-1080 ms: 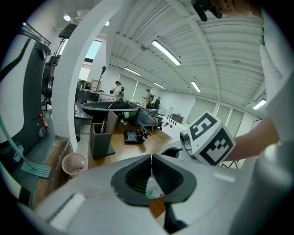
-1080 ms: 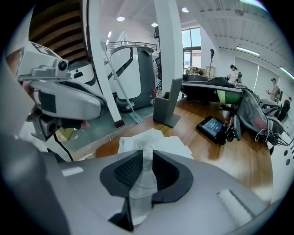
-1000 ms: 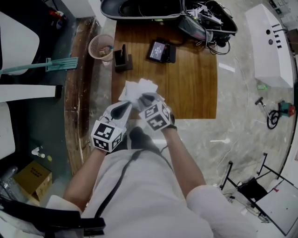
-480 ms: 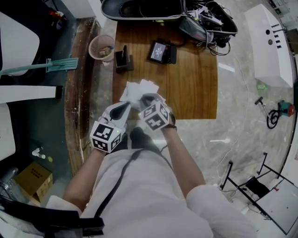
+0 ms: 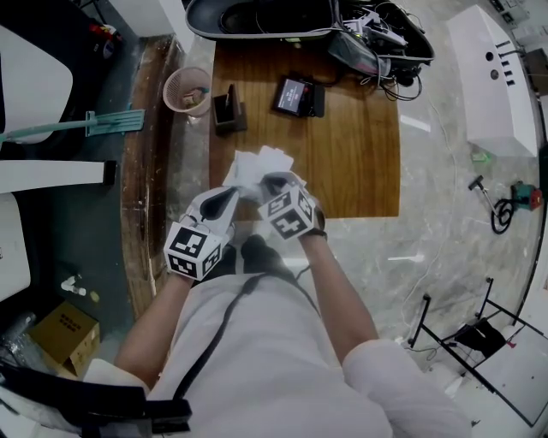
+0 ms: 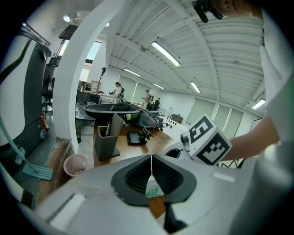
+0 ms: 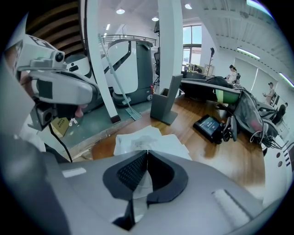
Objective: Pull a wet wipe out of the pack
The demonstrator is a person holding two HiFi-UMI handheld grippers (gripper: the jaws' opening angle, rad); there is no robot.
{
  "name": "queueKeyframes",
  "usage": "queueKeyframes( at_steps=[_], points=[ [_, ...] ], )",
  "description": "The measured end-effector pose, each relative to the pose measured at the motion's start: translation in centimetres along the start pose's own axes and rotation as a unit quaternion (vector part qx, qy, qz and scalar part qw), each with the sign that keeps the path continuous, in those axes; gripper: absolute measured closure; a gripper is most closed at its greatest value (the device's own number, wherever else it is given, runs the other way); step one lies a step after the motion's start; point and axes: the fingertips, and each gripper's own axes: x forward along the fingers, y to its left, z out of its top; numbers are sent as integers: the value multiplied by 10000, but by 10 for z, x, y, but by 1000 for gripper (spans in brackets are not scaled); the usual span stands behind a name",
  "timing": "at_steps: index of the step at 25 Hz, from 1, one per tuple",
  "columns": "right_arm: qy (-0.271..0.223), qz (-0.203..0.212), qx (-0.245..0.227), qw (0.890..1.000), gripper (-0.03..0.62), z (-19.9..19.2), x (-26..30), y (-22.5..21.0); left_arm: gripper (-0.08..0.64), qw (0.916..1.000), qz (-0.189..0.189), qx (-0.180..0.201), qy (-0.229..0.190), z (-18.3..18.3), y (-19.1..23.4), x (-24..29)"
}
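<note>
Over the near edge of the wooden table [image 5: 360, 162] both grippers are held tip to tip. My left gripper [image 5: 233, 197] [image 6: 151, 158] is shut on a small white piece with a green mark [image 6: 154, 189], which looks like the wipe pack. My right gripper [image 5: 269, 183] [image 7: 147, 152] is shut on a thin whitish sheet [image 7: 140, 182], apparently a wet wipe. Several loose white wipes [image 5: 257, 162] [image 7: 149, 140] lie on the table just beyond the jaws. The right gripper's marker cube [image 6: 206, 140] shows in the left gripper view.
A grey pen holder [image 5: 227, 109] [image 7: 164, 105], a black device [image 5: 298, 94] [image 7: 209, 124] and a black bag with cables [image 5: 342, 26] stand farther back. A pink basket [image 5: 187, 88], a teal broom [image 5: 86, 124] and a cardboard box [image 5: 64, 329] are on the floor at left.
Both grippers stay shut and almost still near the table's front edge. Only the head view has drifted slightly.
</note>
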Motion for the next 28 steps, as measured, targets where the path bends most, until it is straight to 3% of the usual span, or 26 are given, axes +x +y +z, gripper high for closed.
queueKeyframes(
  at_steps=[28],
  points=[
    [-1090, -572, 807, 9891, 583, 20, -60, -1, 555, 9988, -370, 289, -123, 15, -15, -16]
  ],
)
